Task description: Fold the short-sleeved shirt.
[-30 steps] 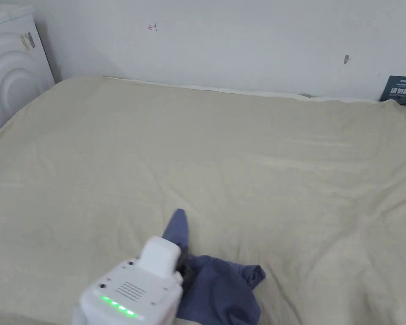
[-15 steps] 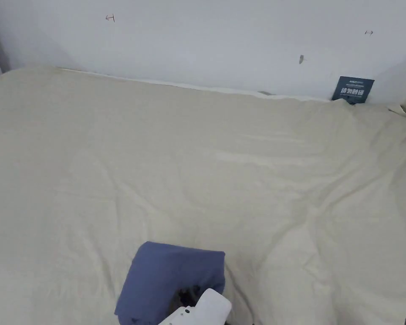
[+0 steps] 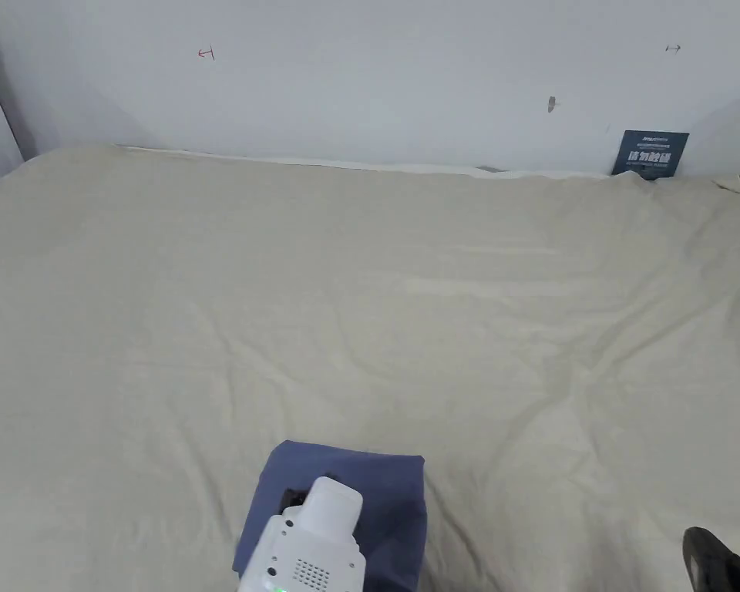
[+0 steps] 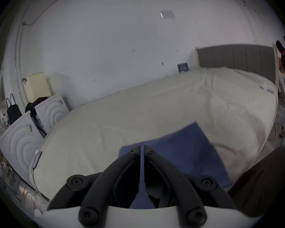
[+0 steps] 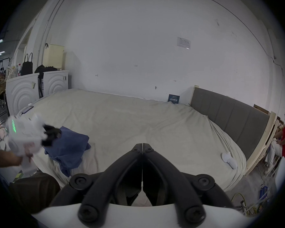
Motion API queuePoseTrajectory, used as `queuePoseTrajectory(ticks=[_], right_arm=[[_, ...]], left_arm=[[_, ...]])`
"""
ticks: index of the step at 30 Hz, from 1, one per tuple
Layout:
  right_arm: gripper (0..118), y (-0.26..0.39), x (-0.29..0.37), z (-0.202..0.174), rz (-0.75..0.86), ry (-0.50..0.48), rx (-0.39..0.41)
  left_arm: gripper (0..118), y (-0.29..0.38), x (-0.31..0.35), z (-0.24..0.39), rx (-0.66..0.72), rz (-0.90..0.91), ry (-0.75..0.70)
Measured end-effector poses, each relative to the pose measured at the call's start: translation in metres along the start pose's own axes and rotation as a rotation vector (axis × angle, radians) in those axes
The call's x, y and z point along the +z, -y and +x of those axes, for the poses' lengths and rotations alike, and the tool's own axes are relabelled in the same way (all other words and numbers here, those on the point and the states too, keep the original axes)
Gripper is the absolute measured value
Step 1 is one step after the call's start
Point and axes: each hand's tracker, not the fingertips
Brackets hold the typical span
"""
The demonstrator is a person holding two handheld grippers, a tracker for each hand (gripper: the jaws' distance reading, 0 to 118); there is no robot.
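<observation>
Now left gripper point(image 4: 142, 151) clamped on blue shirt point(image 3: 388, 501) at bed's point(image 3: 438, 308) near edge, right gripper point(image 5: 142, 146) closed, holding nothing, open bedding beyond

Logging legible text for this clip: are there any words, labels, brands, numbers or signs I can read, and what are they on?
dark blue sign by the wall: white lettering, too small to read.
paper sheet on the wall: print blurred.
sticker on the white appliance: unreadable.
blue shirt: no print visible.
Nothing can be quoted.
</observation>
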Motion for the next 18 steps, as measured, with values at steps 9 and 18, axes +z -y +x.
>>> queuePoseTrajectory(ticks=[9,18], right_arm=[[1,-0.006,0.0,-0.006,-0.004,-0.004,0.031],[1,-0.041,0.0,-0.024,0.066,-0.066,0.021]], left_arm=[[5,0.012,-0.036,0.108,-0.236,0.038,0.076],[5,-0.028,0.029,0.036,0.159,0.211,0.266]])
